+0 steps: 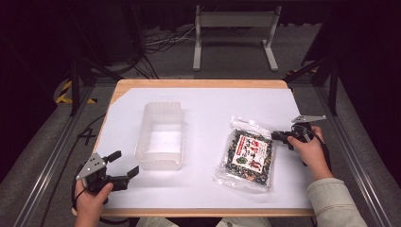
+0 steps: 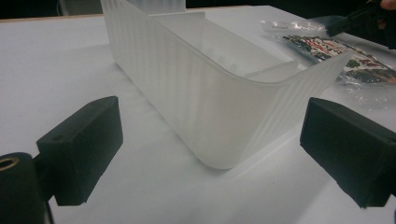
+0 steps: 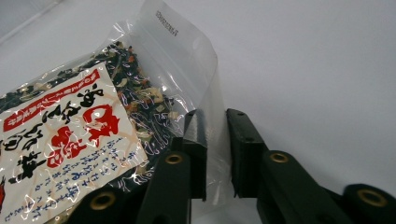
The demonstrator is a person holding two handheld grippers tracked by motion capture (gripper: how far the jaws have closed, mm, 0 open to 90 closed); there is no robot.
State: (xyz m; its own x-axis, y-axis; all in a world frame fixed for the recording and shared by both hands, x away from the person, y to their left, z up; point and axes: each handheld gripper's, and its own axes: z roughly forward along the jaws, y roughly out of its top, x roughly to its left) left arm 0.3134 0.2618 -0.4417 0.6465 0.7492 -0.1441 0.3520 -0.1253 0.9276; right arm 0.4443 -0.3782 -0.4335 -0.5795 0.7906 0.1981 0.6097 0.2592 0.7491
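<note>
R claw (image 3: 215, 154) has its jaws pinched together on the clear side edge of the see-through plastic pouch of dark dried mix w/ a white-and-red printed label (image 1: 247, 154). The right gripper view shows only thin film between the pads, none of the filled part. The pouch lies flat on the white-covered surface (image 1: 213, 189), right of centre and just in front of the right hand (image 1: 309, 151).

L claw (image 1: 116, 171) sits at the near left corner w/ jaws wide apart, holding nothing, pointed at the near end of the translucent white ribbed plastic bin (image 1: 160, 135), close but not touching. The bin stands upright and empty, well apart from the pouch.

Risks from here, as I judge them:
- Grip is on slick film at the very margin, so on a lift the film could slide out of the pads and the pouch drop back or land askew.
- Held by one edge, the pouch will prob hang and swing, w/ contents sliding to the low end. That makes it awkward to feed into the bin, and it could catch on the rim.
- A hard pull might stretch or tear the film at the seal.
- The bin looks light, and nothing steadies it. A bump from the pouch or the R claw could shove or tip it, unless the L claw braces it first.
- The L claw, if it closes on the thin wall, may flex it.
</note>
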